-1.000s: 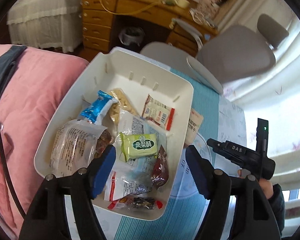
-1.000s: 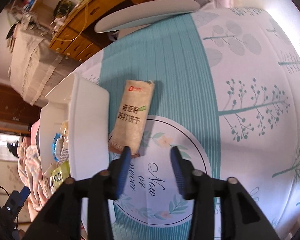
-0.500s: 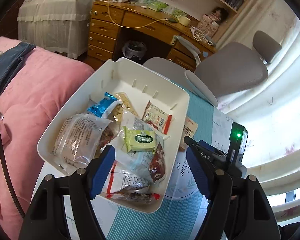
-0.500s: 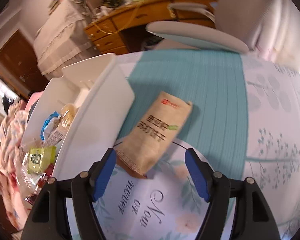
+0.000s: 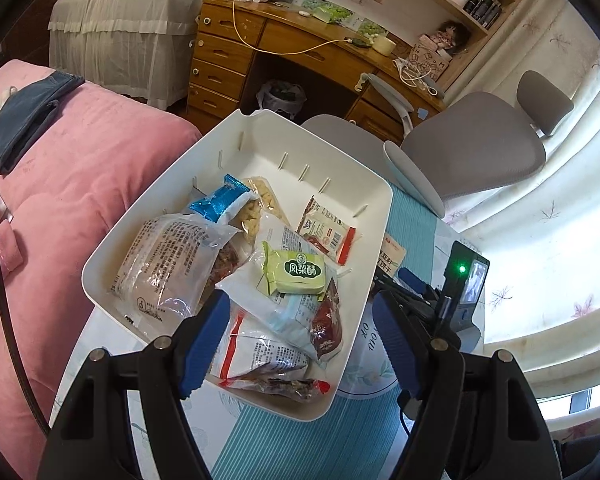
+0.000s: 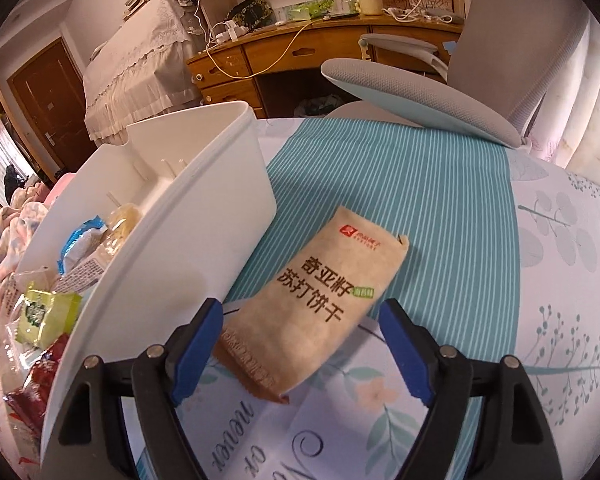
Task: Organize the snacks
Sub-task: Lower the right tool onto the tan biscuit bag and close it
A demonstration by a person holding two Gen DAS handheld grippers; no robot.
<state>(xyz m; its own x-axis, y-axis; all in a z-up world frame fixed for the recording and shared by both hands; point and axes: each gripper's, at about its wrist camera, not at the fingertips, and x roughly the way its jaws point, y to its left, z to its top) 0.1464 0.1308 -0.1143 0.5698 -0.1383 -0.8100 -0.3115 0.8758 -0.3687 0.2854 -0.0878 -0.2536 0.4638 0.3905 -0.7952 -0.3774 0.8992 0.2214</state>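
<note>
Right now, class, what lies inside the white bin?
The white bin holds a heap of snack packets: a green pastry pack on top, a blue wrapper, clear bags. Whatever lies under the heap is covered.

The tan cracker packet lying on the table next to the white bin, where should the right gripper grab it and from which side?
Grip the tan cracker packet across its narrow width near the crimped near end, coming down from above. It lies flat on the tablecloth, long axis running away from the right gripper, whose opening jaws already straddle that end. Keep the left pad clear of the white bin wall beside it.
</note>
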